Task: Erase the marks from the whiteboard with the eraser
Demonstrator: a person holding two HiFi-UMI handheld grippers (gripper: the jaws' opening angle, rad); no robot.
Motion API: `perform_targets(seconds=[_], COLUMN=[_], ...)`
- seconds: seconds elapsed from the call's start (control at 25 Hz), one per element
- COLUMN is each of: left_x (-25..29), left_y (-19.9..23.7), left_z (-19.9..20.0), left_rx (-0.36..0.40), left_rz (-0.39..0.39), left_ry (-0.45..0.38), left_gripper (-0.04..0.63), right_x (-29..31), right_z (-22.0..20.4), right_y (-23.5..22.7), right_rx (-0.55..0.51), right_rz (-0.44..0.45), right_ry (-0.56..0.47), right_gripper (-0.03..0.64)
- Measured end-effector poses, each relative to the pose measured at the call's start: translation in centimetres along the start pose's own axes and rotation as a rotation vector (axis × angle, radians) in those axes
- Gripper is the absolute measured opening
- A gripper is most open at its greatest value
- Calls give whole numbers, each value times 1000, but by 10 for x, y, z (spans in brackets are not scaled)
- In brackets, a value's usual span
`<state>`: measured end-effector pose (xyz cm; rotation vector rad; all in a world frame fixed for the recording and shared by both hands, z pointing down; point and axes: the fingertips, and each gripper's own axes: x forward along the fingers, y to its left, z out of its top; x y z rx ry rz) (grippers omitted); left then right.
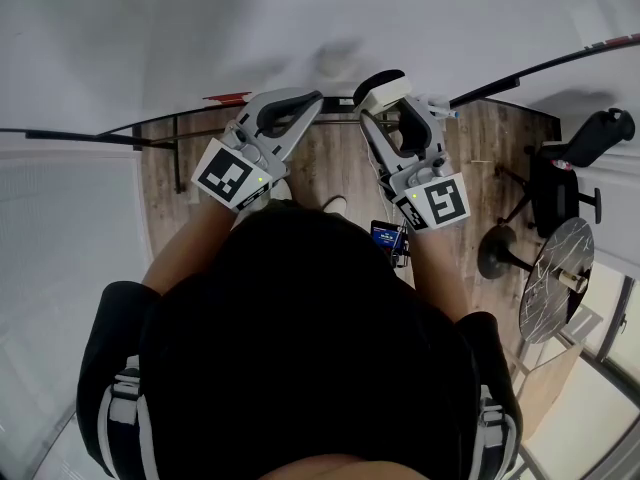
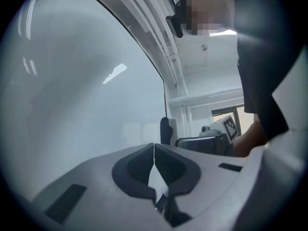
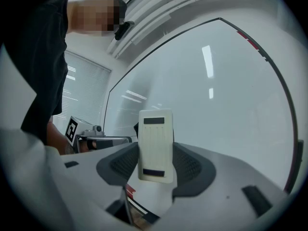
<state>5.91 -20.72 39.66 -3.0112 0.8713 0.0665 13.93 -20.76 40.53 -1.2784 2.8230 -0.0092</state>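
Note:
The whiteboard [image 1: 300, 28] fills the top of the head view; a faint grey smudge [image 1: 335, 60] shows just above the grippers. My right gripper [image 1: 385, 93] is shut on the cream eraser [image 3: 155, 146], which stands upright between its pads, its felt side facing the whiteboard [image 3: 216, 95]. The eraser [image 1: 383, 90] is close to the board's lower edge; contact cannot be told. My left gripper [image 1: 305, 103] is shut with nothing in it, its pads [image 2: 139, 165] meeting, held near the whiteboard [image 2: 82, 90] beside the right one.
The board's tray rail [image 1: 150, 133] runs below the grippers. A black office chair [image 1: 565, 173] and a round marble-topped table [image 1: 555, 278] stand on the wood floor at the right. A window blind [image 3: 79, 88] lies left of the board.

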Motion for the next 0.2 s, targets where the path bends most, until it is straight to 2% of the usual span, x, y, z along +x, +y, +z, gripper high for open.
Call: perform_targets(seconds=[0.2], left_x=[1], left_y=[-3], left_z=[-1], left_rx=[4], left_rz=[5], left_ry=[7], left_gripper=[6], right_x=[-1], right_z=[4], right_y=[1], right_rx=[-5], right_rz=[1], right_ry=[-7], right_gripper=[224])
